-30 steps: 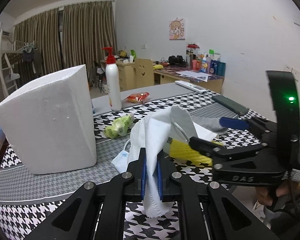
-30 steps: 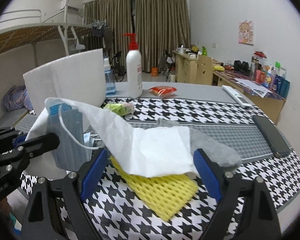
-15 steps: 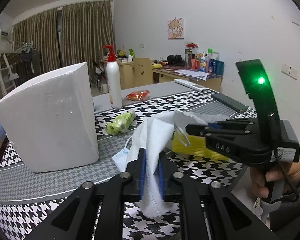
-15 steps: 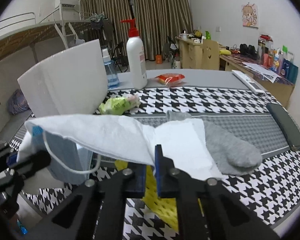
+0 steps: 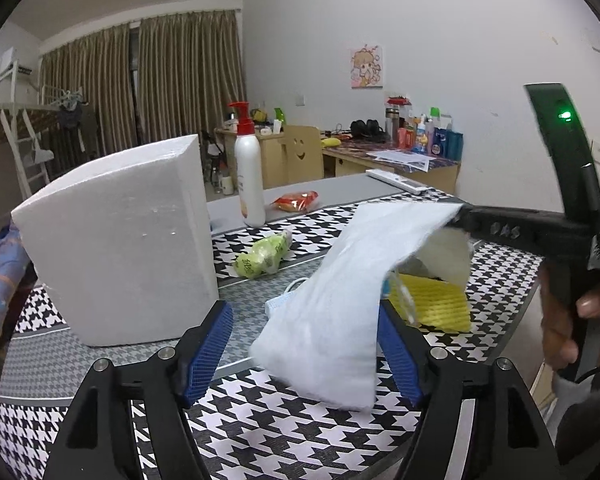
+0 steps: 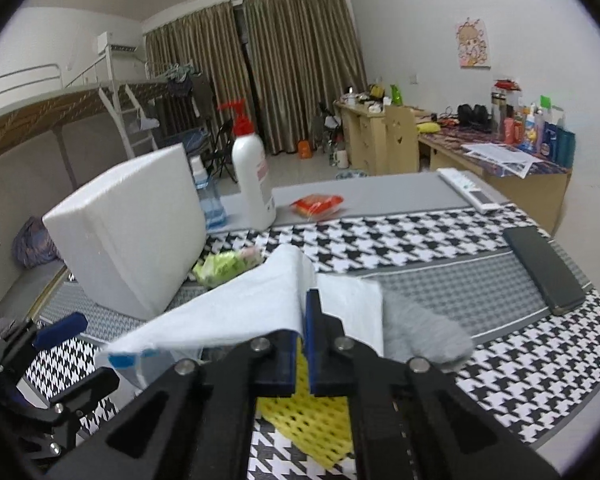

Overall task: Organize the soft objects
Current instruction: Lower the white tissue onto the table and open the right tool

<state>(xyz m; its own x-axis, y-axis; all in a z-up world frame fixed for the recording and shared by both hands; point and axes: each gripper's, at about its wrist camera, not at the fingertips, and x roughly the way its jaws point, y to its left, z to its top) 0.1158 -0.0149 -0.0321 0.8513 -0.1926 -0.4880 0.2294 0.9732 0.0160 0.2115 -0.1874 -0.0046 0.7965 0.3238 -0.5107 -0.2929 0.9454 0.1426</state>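
While right tool [image 6: 305, 344] pinches white cloth [image 5: 340, 288] edge above worktop [image 5: 260, 420], left tool [image 5: 306, 344] spread wide, holds nothing; lift slowly, avoid dragging yellow foam net [image 6: 312, 424] beneath.

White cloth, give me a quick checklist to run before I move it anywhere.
1. Right gripper shut on the white cloth: ok.
2. Left gripper let go, jaws wide apart: ok.
3. Cloth fully off the table: cannot tell; its lower end hangs low between the left jaws.
4. Face mask free of the cloth: cannot tell; it lies partly under it.
5. Yellow sponge and gray sock left behind on the table: ok.
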